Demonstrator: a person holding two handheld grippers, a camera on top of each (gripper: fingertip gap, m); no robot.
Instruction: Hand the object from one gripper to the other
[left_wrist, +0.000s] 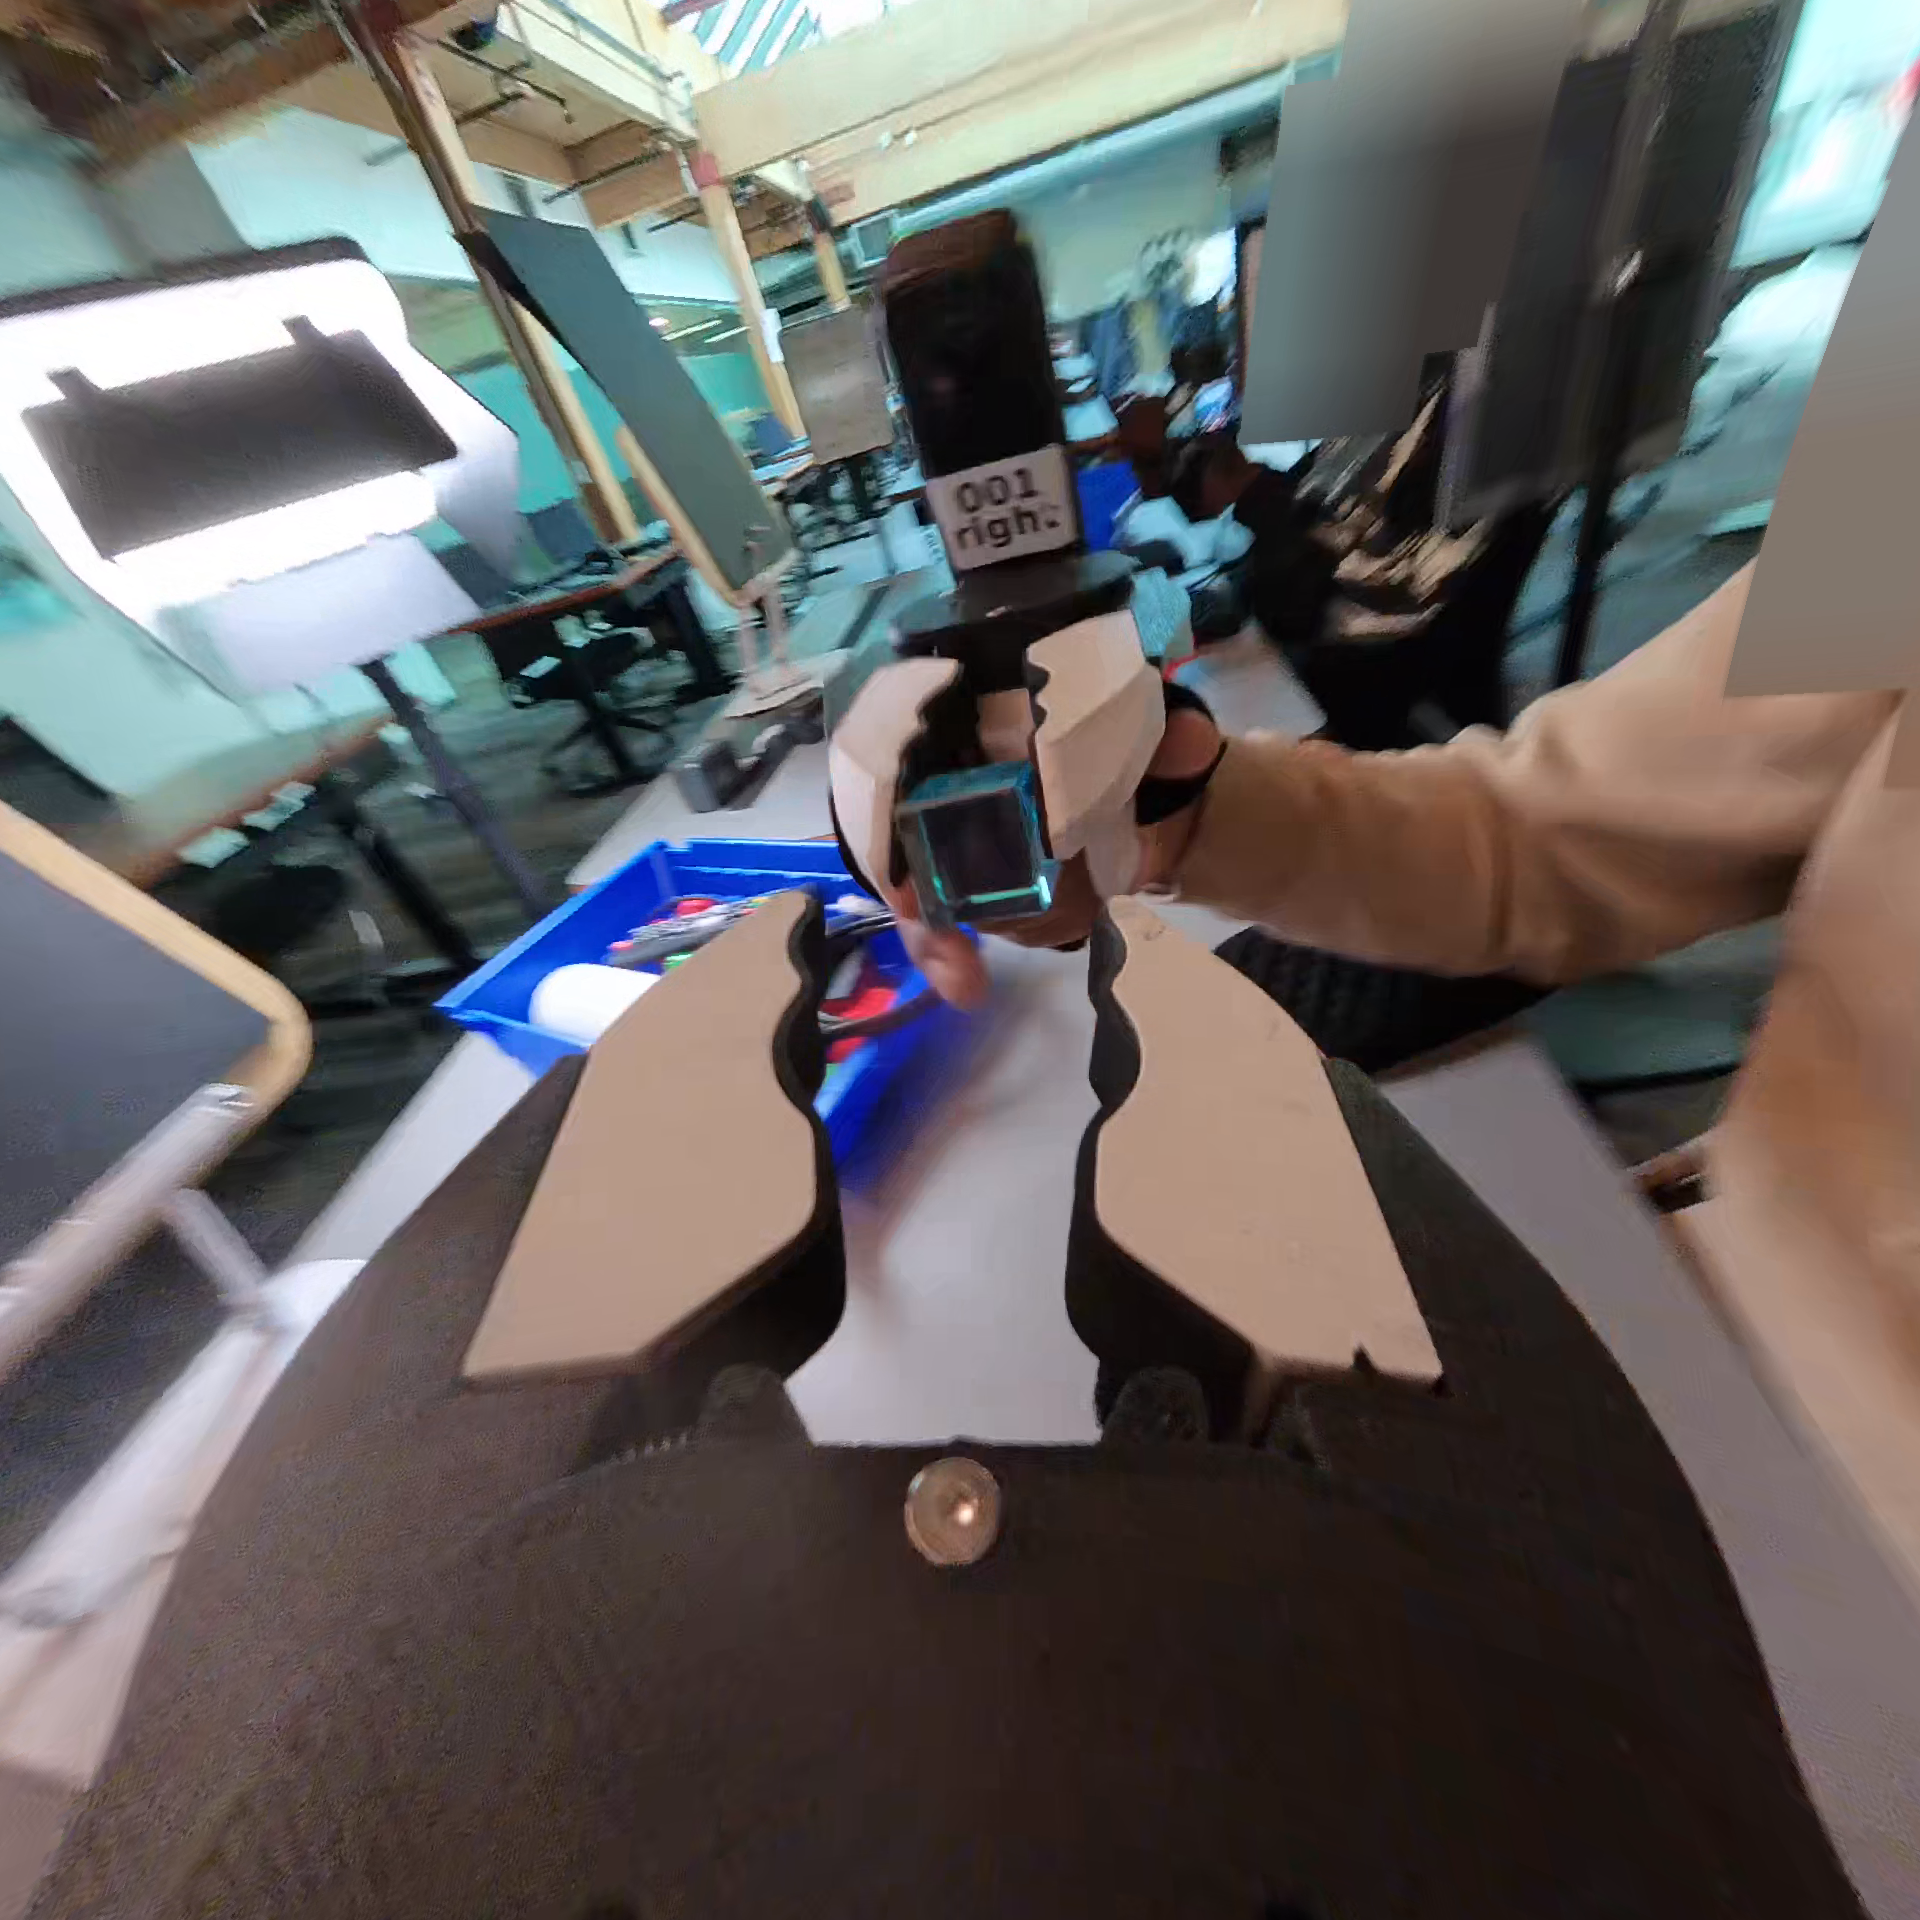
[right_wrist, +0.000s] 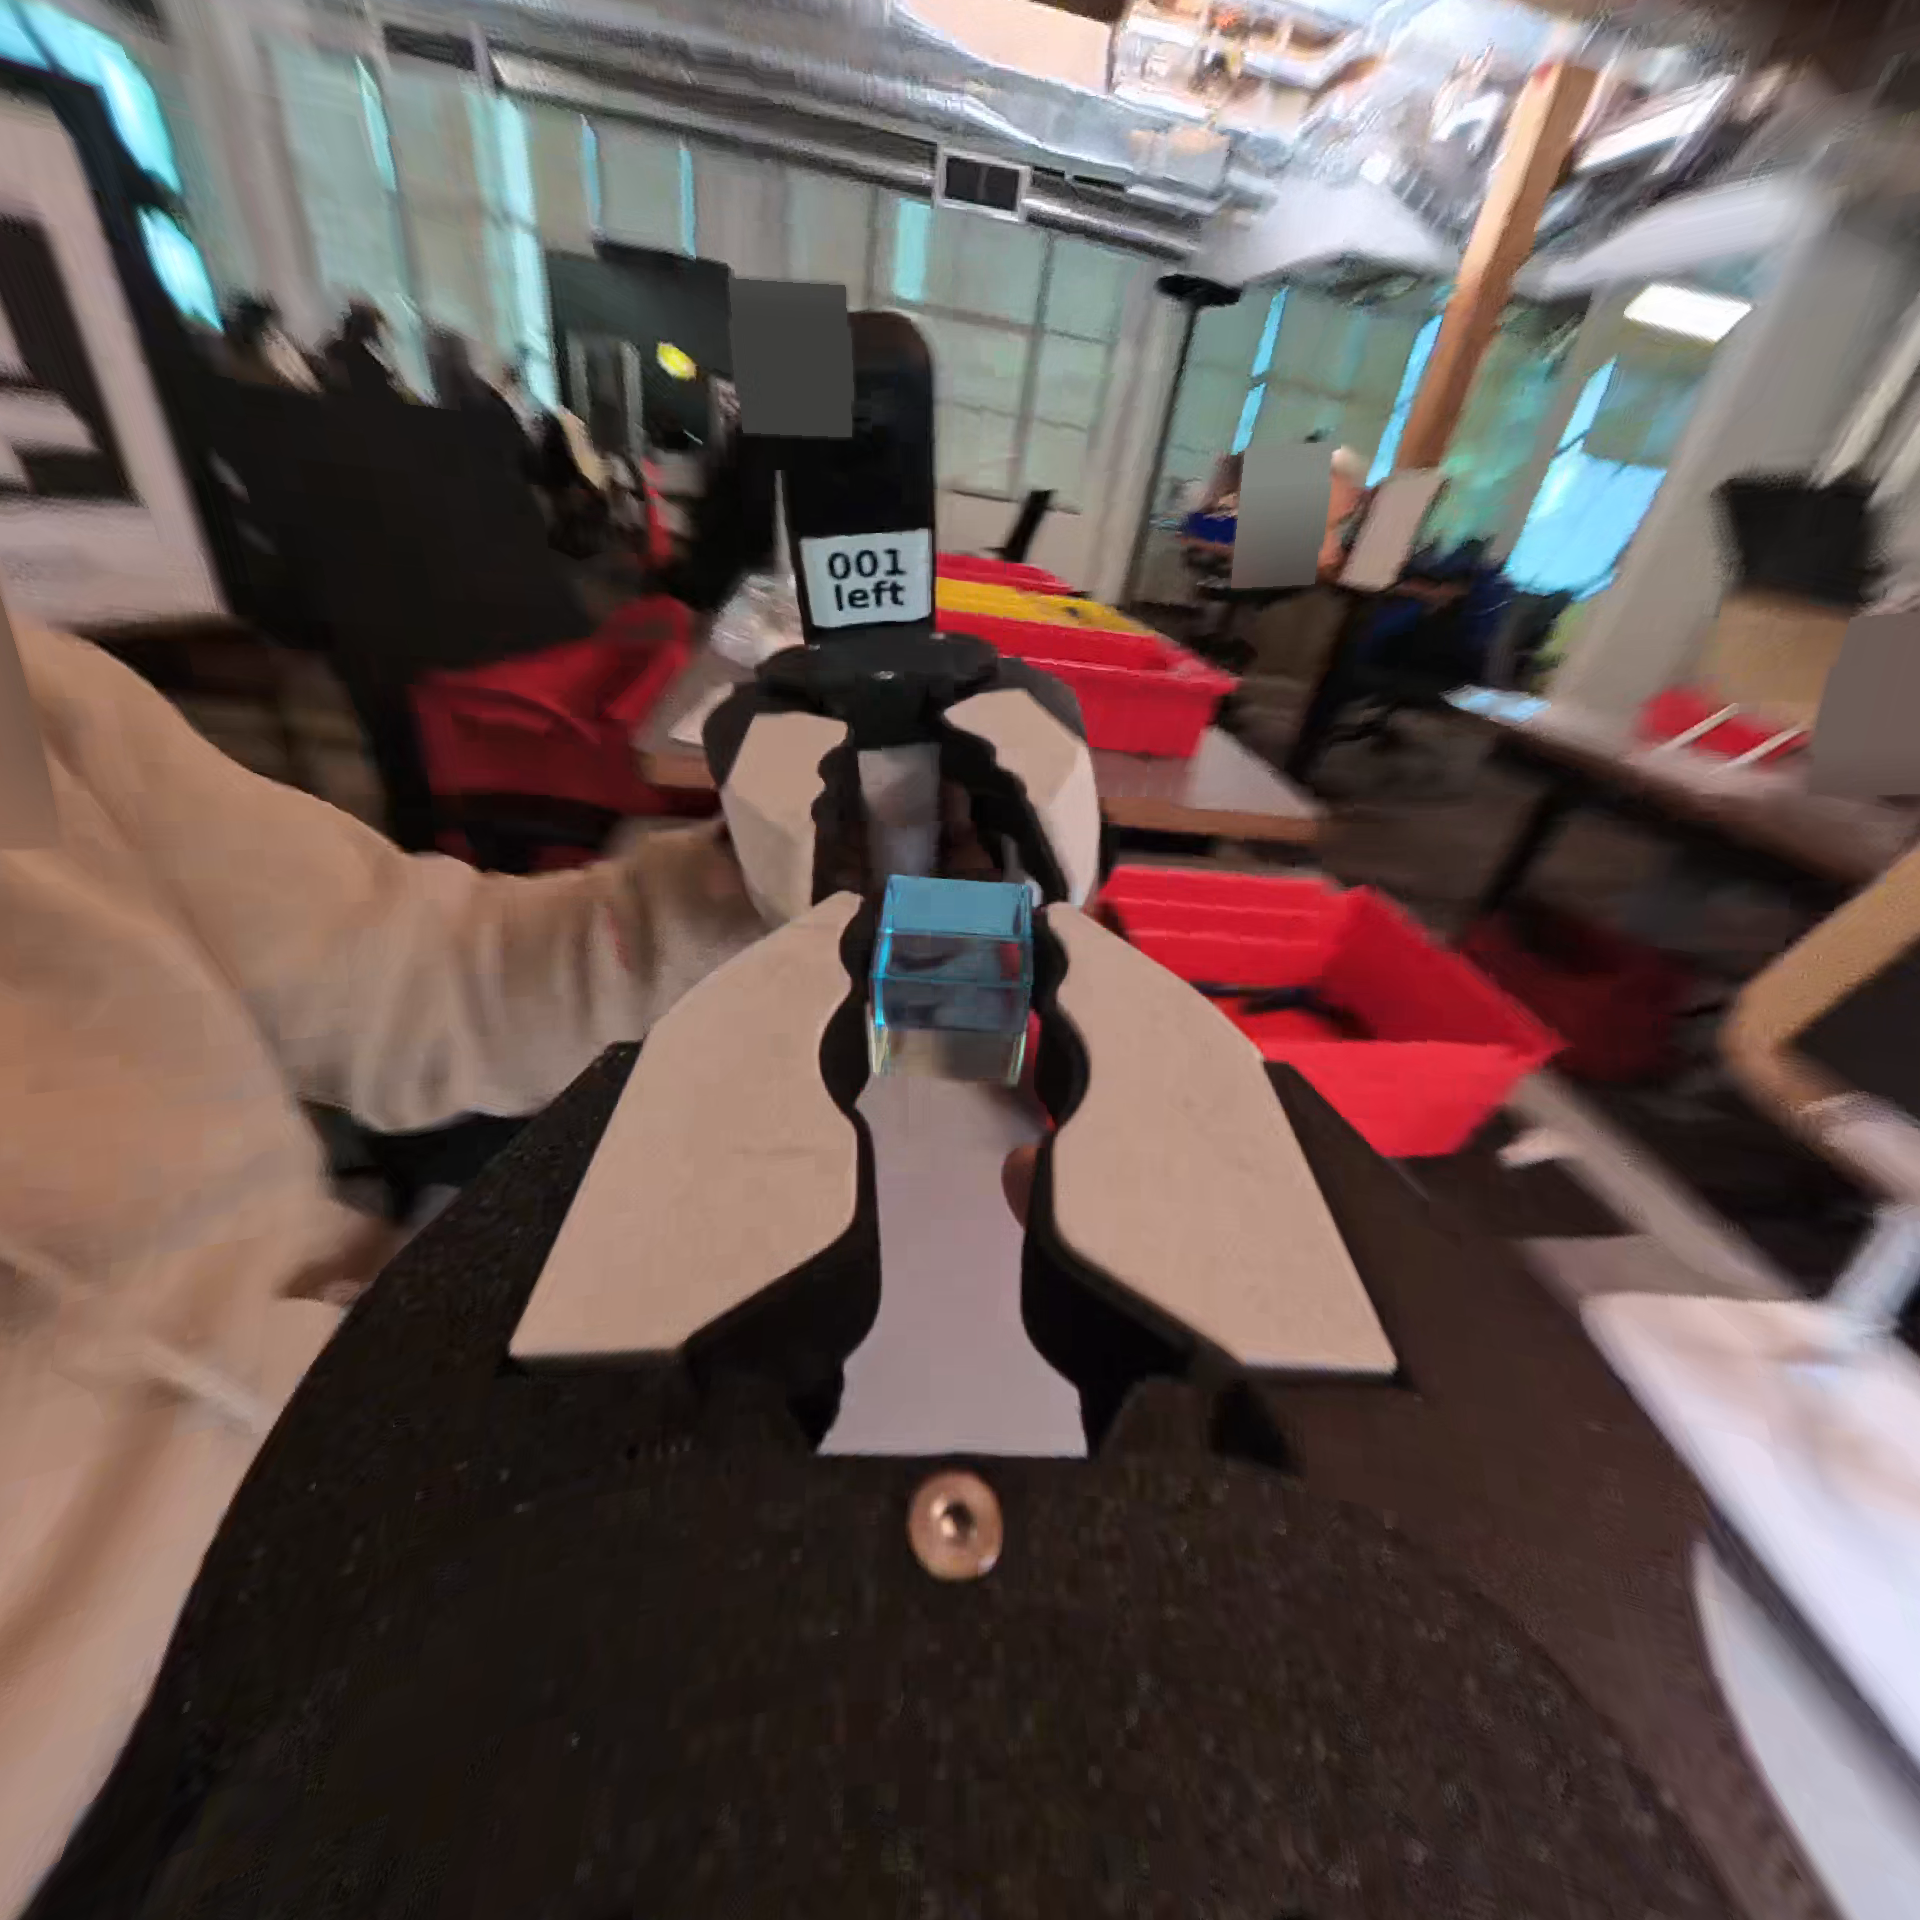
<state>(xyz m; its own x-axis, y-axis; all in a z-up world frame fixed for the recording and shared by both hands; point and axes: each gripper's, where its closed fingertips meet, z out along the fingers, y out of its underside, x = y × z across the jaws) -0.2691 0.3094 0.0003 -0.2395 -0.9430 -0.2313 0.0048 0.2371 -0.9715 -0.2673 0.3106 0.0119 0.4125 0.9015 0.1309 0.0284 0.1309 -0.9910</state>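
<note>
A small clear blue cube (right_wrist: 951, 977) is gripped between the fingertips of my right gripper (right_wrist: 951, 925), which is shut on it above the white table. In the left wrist view the cube (left_wrist: 977, 857) shows in the right gripper (left_wrist: 977, 821), facing me. My left gripper (left_wrist: 956, 925) is open and empty, its fingertips just below and in front of the cube, one to each side, not touching it. In the right wrist view the left gripper (right_wrist: 925, 831) sits open right behind the cube.
A blue bin (left_wrist: 520, 997) with several small items stands on the white table (left_wrist: 956, 1247) to the left. Red bins (right_wrist: 1351, 997) stand to the right. A person's beige sleeve (left_wrist: 1455, 810) reaches in. A lit panel on a stand (left_wrist: 239, 447) is at the left.
</note>
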